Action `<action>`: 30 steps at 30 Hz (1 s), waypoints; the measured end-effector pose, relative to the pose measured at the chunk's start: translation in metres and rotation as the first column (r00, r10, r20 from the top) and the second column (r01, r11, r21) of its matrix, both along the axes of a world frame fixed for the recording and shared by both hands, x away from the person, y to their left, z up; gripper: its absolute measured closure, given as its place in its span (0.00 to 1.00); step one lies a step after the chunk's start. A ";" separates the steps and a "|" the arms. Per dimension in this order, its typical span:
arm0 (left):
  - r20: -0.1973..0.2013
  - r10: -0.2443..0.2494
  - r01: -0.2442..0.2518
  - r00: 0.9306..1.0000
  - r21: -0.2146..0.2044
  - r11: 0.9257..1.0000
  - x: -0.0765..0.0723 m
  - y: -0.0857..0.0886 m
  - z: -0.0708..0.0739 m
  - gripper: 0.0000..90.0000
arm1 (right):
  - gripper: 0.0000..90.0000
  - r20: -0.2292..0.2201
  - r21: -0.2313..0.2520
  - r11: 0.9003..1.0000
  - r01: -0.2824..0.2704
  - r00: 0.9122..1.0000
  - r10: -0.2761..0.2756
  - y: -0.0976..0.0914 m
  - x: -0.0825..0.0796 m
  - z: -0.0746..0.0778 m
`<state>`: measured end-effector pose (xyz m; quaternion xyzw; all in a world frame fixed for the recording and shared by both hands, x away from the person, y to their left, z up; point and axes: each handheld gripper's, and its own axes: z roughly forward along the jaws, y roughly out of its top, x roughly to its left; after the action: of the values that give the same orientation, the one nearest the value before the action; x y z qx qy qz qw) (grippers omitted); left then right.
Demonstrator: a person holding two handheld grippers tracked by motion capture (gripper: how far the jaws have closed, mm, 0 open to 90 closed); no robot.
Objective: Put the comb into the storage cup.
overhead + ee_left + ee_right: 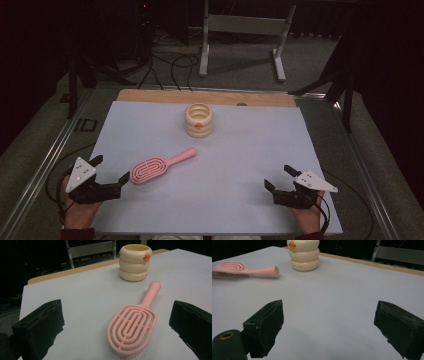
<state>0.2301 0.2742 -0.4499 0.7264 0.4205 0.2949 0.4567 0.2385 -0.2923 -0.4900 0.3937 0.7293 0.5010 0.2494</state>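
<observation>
**A:** Where's the hairbrush sitting right now?

**B:** Lower left of centre in the high view, flat on the pale sheet over the table, bristles down, slotted back facing up. Its handle runs toward the upper right, pointing roughly at the cream ringed holder standing well apart near the top centre. The left claw is just beside the brush head, jaws spread wide and holding nothing. In the left gripper view the head lies between the two black jaws, a little ahead of them.

**A:** And the other one?

**B:** The right claw rests at the lower right, also spread and empty, far from the brush.

**A:** How do you think the brush handles?

**B:** I'd judge it light and stiff, moulded plastic by the look, so not fragile. The surface seems smooth, so it could slip or pivot if pinched off-balance. The open slots in the head make it a bit springy, I'd guess, and the bristles underneath keep it slightly raised off the table.

**A:** So grab where?

**B:** Probably across the neck, where handle meets head, or across the handle itself. That part is narrow enough for the jaws to close around, and near the neck the head's weight shouldn't swing it down much.
</observation>
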 end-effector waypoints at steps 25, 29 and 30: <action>-0.009 -0.044 0.045 0.999 0.032 0.998 0.019 -0.023 0.003 0.00 | 0.10 0.003 0.006 1.000 0.016 1.000 -0.016 -0.002 0.000 0.000; -0.017 -0.054 0.054 0.998 0.037 0.998 0.024 -0.028 0.002 0.00 | 0.10 0.002 0.004 1.000 0.019 1.000 -0.019 -0.003 0.000 -0.001; -0.017 -0.054 0.054 0.998 0.037 0.998 0.024 -0.028 0.002 0.00 | 0.10 0.002 0.005 1.000 0.018 1.000 -0.018 -0.003 0.000 -0.001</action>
<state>0.2540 0.2459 -0.4477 0.7483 0.3986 0.2845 0.4474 0.2389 -0.2949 -0.4906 0.4005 0.7241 0.5010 0.2535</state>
